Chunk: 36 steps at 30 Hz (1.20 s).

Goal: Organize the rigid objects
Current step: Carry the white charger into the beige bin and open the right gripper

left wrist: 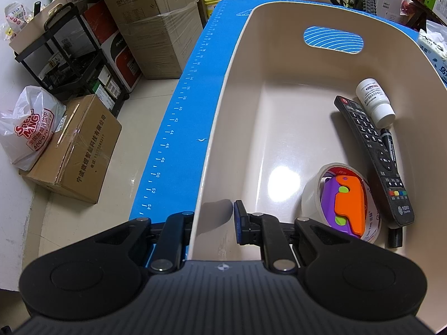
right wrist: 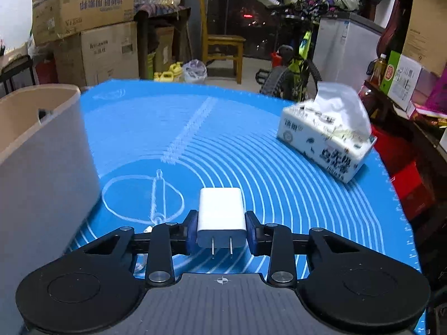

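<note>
The near wall of the beige bin (left wrist: 223,128) is clamped between the closed fingers of the left gripper (left wrist: 213,223); a remote control (left wrist: 374,156), a white bottle (left wrist: 375,103), a marker (left wrist: 390,150) and a tape roll (left wrist: 342,203) are seen inside. A white charger (right wrist: 221,217) on the blue mat (right wrist: 279,173) is pinched by the right gripper (right wrist: 221,233), prongs toward the camera, beside the bin.

A big blue mat (right wrist: 251,145) with white rings and ruler marks covers the worktop. A cream tub (left wrist: 223,117) stands on its left side. A white plug block (right wrist: 220,212) lies near the front. A tissue pack (right wrist: 327,139) sits far right.
</note>
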Tool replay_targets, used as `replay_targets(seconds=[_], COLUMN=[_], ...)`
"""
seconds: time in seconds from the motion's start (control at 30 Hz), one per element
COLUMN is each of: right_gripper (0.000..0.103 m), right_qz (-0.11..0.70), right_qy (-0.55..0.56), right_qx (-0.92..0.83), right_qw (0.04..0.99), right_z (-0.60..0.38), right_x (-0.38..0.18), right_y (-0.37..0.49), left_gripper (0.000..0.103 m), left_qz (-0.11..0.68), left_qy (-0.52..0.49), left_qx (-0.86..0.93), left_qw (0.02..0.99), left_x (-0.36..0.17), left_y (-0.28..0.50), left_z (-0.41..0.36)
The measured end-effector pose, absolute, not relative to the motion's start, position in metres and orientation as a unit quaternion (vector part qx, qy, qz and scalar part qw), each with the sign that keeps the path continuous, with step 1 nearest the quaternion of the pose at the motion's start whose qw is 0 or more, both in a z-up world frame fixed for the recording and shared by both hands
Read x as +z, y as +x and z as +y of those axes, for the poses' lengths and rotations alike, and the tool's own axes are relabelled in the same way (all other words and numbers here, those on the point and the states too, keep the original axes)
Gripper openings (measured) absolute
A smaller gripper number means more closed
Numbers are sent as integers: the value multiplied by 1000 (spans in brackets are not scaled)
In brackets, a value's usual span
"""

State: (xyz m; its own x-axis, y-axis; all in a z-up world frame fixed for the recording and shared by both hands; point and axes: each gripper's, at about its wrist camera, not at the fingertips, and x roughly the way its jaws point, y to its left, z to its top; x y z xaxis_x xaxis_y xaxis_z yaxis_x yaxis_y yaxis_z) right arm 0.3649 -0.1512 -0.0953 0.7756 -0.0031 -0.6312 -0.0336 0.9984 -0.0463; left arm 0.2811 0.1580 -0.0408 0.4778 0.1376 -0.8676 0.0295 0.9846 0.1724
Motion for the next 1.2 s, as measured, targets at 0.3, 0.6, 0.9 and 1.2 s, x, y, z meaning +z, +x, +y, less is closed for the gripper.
replay_targets(seconds=[0.3,0.6,0.9,1.2], right_gripper=[43,43,43,43], right_qz=[279,222,252,307], right_qy=[7,12,-18,-67], right_qx=[30,115,200,224], right_qw=[960,968,947,923], right_z=[-144,-96,-34,13], right_x=[-43,5,6,-18], right_y=[343,314,296,284], left_gripper=[19,19,19,18], left_qz=[510,510,510,509], left_qy=[77,78,78,76], left_qx=[31,32,31,28], left_qw=[856,856,856,857], left_x=[-40,-40,-40,-40], left_y=[281,281,281,281], left_z=[160,160,160,158])
